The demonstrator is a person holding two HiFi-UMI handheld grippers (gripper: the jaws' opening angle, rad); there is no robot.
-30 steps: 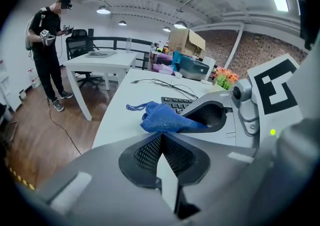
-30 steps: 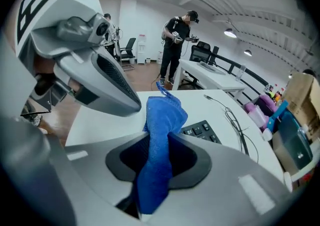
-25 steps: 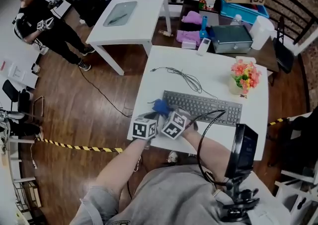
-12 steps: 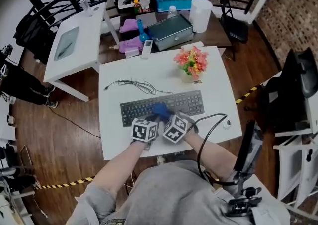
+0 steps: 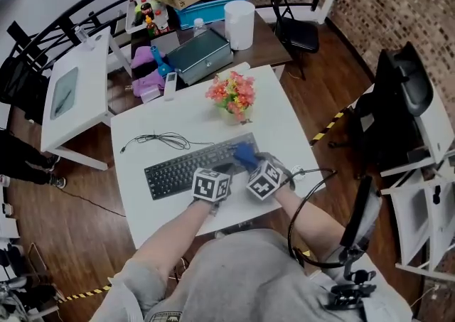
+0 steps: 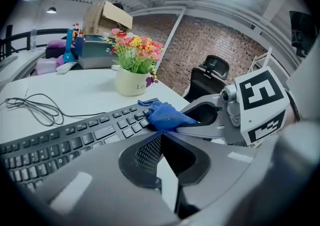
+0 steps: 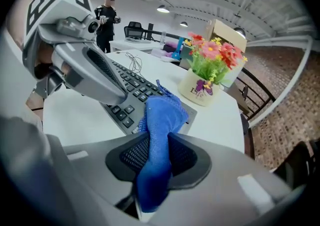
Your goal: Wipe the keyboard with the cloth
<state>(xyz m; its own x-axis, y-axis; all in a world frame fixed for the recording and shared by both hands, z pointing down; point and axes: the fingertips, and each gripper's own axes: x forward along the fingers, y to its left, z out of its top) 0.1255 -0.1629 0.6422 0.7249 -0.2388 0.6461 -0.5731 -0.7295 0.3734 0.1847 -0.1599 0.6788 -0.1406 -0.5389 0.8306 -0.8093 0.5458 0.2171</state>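
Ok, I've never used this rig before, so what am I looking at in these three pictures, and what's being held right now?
There is no robot arm: a person holds a two-fingered gripper in each hand. The head view comes from a camera on the person's head, looking steeply down at a white table. The other two come from cameras riding on each gripper, looking along its fingers. On the table lie a black keyboard, a loose thin cable and a pot of flowers. The right gripper has its fingers closed on a blue cloth, which rests on the keys at the keyboard's right end. The left gripper is shut and empty, beside the right one. The marker cubes are part of the grippers.
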